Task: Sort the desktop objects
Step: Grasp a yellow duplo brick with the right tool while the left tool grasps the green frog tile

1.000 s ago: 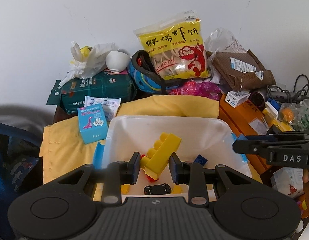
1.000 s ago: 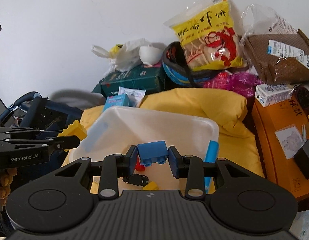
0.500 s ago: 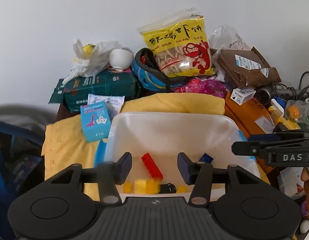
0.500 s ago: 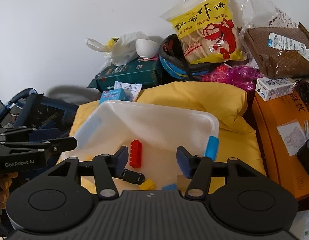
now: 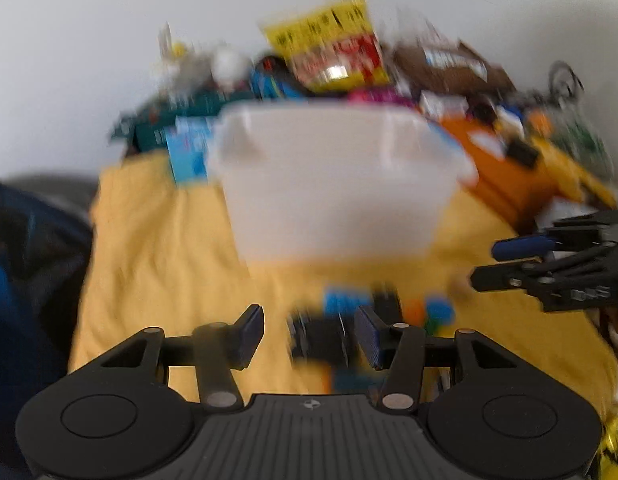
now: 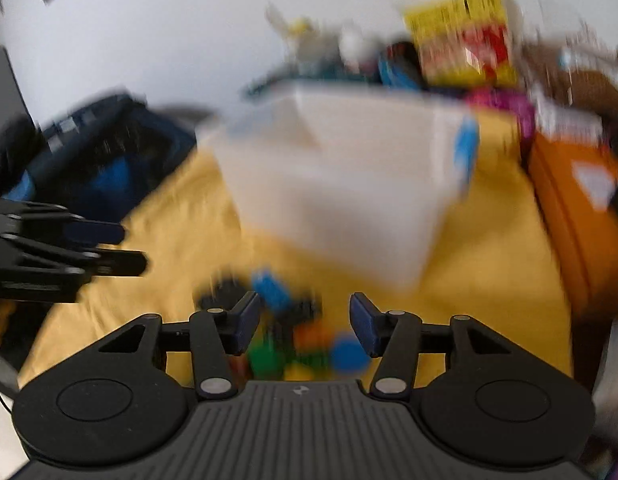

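A scatter of small plastic building blocks (image 6: 305,336), blue, orange, green, yellow and black, lies on a creased yellow cloth (image 5: 157,248), smeared by motion blur so that no single shape reads clearly. Just beyond the heap stands a translucent white plastic bin (image 5: 333,184), boxy with rounded corners and a flared rim; its contents cannot be made out.

The left gripper (image 5: 309,334) hangs low above the near edge of the pile, its 2 blue-padded fingers wide apart and gripping nothing, a dark blurred piece (image 5: 321,340) lying between them on the cloth. The right gripper (image 6: 305,322) is likewise spread wide and empty over the blocks, a blue block (image 6: 273,288) just ahead of its left pad.

Behind the bin, against a plain white wall, rises a jumble: a glossy yellow snack bag (image 5: 329,52) with red print, a brown parcel (image 5: 449,68), a dark green pack (image 5: 169,120) and an orange box (image 6: 577,208).
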Available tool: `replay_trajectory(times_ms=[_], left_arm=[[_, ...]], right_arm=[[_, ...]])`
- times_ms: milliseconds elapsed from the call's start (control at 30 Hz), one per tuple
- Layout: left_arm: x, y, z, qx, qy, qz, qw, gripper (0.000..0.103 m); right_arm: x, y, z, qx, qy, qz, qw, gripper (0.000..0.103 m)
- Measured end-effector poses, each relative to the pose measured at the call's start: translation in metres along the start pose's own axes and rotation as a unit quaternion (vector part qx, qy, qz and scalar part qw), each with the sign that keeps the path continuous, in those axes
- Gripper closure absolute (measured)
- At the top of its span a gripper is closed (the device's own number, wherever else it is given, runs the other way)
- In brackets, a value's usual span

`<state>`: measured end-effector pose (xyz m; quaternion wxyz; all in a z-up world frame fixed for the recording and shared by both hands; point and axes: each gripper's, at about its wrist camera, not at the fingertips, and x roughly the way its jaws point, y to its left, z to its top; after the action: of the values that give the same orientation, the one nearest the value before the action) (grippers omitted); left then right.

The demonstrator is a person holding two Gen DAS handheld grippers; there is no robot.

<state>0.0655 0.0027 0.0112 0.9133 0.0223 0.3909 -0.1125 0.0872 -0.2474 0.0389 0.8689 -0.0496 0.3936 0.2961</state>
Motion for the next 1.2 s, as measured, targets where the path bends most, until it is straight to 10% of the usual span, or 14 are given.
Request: replay_trajectory(times_ms=[400, 633, 767, 1200], left_arm=[[0.024, -0.024, -0.088, 0.018, 0.069, -0.014, 0.9974, 0.049], [0.039, -0.037, -0.093, 0.024, 0.076, -0.014, 0.9967, 0.051], [0.039, -0.035, -0.092, 0.025, 0.072, -0.018, 0.9969, 0.069], [0.002, -0.004, -0.050, -0.023, -0.001, -0.003, 0.9997, 0.072]], right_arm=[[0.035, 0.007, -0.043, 0.010, 0.057, -0.019, 0.998, 0.052], [0.053, 0.010, -0.040, 0.015, 0.073, -0.031, 0.997, 0.053], [0.061, 0.008, -0.042, 0.017, 0.089, -0.025, 0.996, 0.073], [0.007, -0.017, -0.031, 0.071, 0.016, 0.008, 0.997, 0.074]])
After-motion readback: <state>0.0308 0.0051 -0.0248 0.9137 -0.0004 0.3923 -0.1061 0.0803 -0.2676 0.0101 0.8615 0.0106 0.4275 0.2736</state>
